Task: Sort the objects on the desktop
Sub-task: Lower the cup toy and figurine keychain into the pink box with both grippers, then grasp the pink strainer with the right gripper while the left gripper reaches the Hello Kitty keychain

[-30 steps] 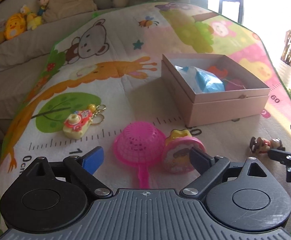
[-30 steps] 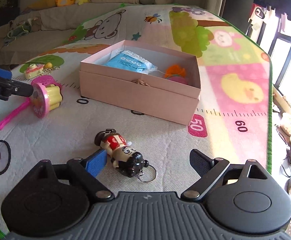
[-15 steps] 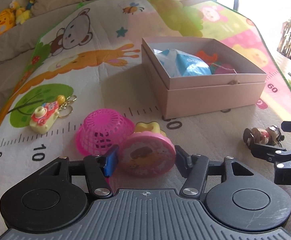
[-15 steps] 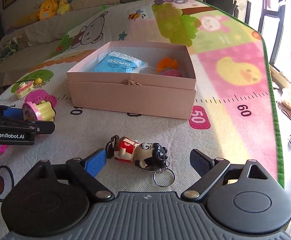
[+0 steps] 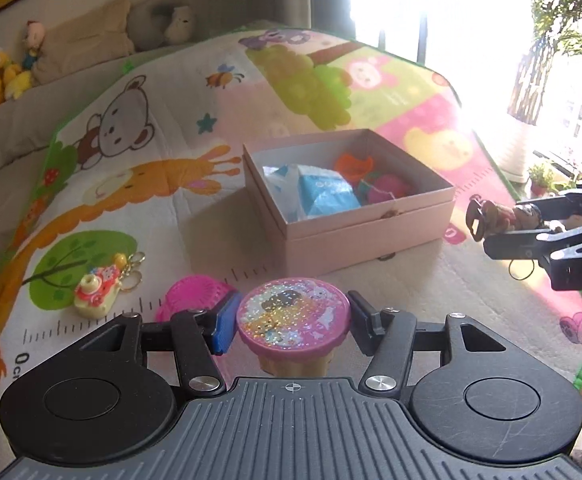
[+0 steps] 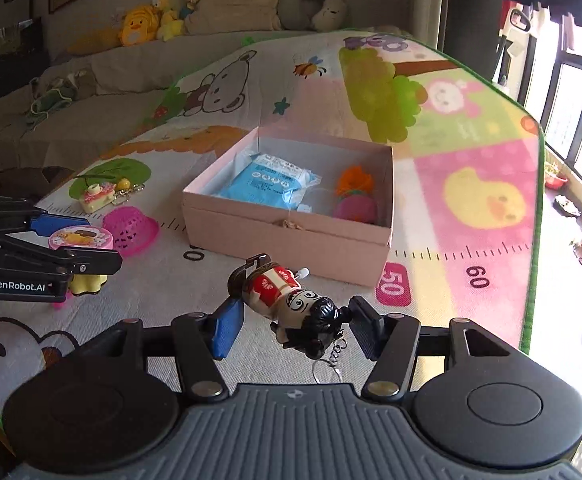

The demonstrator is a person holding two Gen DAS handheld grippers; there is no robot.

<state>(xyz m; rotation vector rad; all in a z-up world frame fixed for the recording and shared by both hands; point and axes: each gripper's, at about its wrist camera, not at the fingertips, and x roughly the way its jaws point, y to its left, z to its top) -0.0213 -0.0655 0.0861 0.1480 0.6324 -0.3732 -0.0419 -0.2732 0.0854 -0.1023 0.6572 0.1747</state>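
Left gripper (image 5: 293, 322) clamped on the pink-lidded toy cup (image 5: 293, 317), held clear of the play mat (image 5: 219, 200). Right gripper (image 6: 296, 322) jaws closing, doll keychain (image 6: 287, 304) lifted between them. Pink box (image 6: 291, 236) sits open beyond, blue packet (image 6: 269, 180) inside

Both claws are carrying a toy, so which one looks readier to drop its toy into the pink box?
Probably the right gripper: its doll keychain hangs just before the box, jaws closing. The left gripper sits farther back.
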